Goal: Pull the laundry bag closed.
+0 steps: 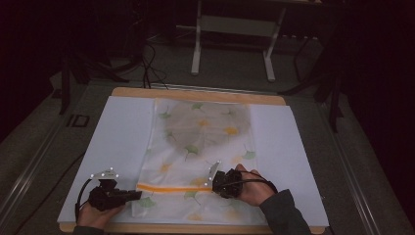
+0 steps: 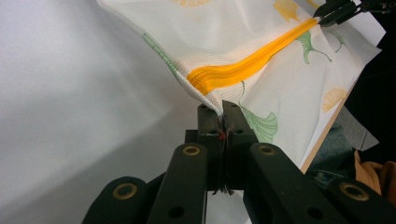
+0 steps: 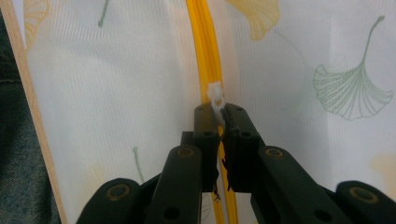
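Note:
A white mesh bag (image 1: 200,147) printed with green and yellow ginkgo leaves lies flat on the table, with a yellow zipper (image 1: 171,187) running across its near end. My left gripper (image 1: 136,195) is shut on the bag's left edge just below the zipper's end (image 2: 210,79), lifting the cloth (image 2: 261,60) slightly. My right gripper (image 1: 214,180) is shut on the white zipper pull (image 3: 215,93), which sits on the yellow zipper (image 3: 205,42). In the left gripper view the right gripper (image 2: 327,14) shows far off at the zipper's other end.
A white sheet (image 1: 117,142) covers the wooden table (image 1: 195,93) under the bag. A person's jeans (image 2: 336,149) show past the table's near edge. A white table frame (image 1: 235,29) stands on the dark floor beyond.

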### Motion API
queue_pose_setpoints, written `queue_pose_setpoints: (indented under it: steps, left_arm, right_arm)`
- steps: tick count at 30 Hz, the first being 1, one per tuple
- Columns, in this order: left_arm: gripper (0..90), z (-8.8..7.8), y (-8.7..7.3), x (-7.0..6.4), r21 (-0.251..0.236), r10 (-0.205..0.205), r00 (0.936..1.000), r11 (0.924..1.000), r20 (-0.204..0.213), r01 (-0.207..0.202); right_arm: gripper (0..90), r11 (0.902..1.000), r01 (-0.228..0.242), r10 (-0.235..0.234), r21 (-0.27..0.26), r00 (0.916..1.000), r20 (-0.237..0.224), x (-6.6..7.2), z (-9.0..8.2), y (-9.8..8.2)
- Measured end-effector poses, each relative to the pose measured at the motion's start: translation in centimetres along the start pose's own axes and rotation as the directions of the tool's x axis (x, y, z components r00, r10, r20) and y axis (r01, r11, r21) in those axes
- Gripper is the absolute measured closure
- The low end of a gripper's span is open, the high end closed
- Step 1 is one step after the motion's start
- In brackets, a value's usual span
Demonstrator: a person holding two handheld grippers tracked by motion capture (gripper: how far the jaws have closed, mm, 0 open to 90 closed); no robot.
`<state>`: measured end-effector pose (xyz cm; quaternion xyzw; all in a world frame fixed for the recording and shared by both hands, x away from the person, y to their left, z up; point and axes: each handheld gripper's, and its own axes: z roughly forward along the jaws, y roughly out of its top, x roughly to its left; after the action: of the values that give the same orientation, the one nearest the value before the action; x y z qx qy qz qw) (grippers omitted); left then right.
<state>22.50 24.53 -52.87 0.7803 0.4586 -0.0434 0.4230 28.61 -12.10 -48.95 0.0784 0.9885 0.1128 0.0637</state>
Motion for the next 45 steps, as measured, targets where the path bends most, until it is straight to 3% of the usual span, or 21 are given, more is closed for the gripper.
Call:
queue_pose_setpoints:
  steps: [45]
  left_arm:
    - [88.8, 0.0, 0.0, 0.1, 0.008, 0.001, 1.0, 1.0, -0.01, -0.001]
  right_arm:
    - [84.8, 0.9979, -0.064, 0.064, 0.011, 0.9979, 0.005, -0.7, -0.7, -3.4]
